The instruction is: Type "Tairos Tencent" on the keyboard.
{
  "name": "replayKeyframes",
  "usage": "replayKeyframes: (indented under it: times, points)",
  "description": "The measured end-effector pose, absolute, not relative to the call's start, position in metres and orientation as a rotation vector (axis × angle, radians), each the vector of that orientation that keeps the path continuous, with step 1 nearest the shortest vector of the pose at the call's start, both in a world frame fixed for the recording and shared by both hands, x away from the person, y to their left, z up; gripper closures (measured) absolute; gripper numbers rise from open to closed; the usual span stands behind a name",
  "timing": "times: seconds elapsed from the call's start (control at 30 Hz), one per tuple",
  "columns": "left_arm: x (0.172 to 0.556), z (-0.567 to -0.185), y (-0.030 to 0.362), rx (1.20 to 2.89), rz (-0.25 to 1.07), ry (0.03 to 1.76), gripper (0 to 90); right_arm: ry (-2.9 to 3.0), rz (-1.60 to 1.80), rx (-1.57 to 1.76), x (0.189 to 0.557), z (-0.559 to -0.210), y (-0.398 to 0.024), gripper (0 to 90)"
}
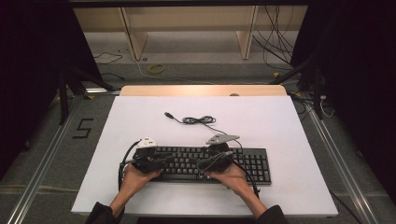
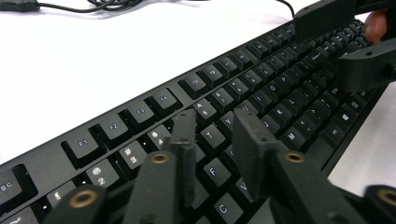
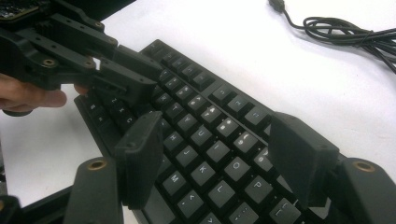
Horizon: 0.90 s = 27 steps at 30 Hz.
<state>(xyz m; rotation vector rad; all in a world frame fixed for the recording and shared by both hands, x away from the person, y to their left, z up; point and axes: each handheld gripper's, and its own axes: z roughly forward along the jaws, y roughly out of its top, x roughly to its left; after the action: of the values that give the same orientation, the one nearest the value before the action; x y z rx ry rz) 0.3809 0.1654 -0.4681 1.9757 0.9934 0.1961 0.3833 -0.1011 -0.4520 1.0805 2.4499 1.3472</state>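
Note:
A black keyboard point(image 1: 252, 163) lies near the front of the white tabletop point(image 1: 280, 121). Its cable point(image 1: 198, 120) coils behind it and ends in a loose USB plug point(image 1: 168, 114). My left gripper point(image 1: 155, 163) hovers over the keyboard's left half. In the left gripper view its jaws point(image 2: 212, 128) stand apart above the T and F keys point(image 2: 212, 170), with nothing between them. My right gripper point(image 1: 211, 163) is over the middle keys. Its jaws point(image 3: 219, 144) are spread wide above the letter keys point(image 3: 233, 165), gripping nothing. Each gripper view also shows the other gripper: the right point(image 2: 345, 42) and the left point(image 3: 126, 77).
A wooden strip point(image 1: 203, 90) borders the table's far edge. Beyond it, loose cables point(image 1: 275, 37) and a yellow ring point(image 1: 156, 68) lie on the floor by a wooden shelf. Metal rails point(image 1: 46, 154) flank the table, and a taped "5" point(image 1: 83, 128) marks the floor at left.

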Motion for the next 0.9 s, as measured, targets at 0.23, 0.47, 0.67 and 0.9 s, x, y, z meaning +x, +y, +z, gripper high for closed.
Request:
replayKeyframes:
  times: [0.23,0.47,0.67,0.9]
  points:
    - [0.378,-0.466,0.167,1.950,0.193,0.995,53.1,2.451,1.348,1.076,0.383,-0.452,-0.100,36.7]
    - [0.376,-0.462,0.173,1.904,0.184,1.003,42.9,2.459,1.338,1.078,0.383,-0.454,-0.098,37.2]
    - [0.373,-0.459,0.178,1.881,0.179,0.997,36.9,2.460,1.328,1.083,0.384,-0.455,-0.097,38.7]
    - [0.369,-0.458,0.182,1.881,0.179,0.995,31.7,2.463,1.291,1.096,0.385,-0.458,-0.097,50.0]
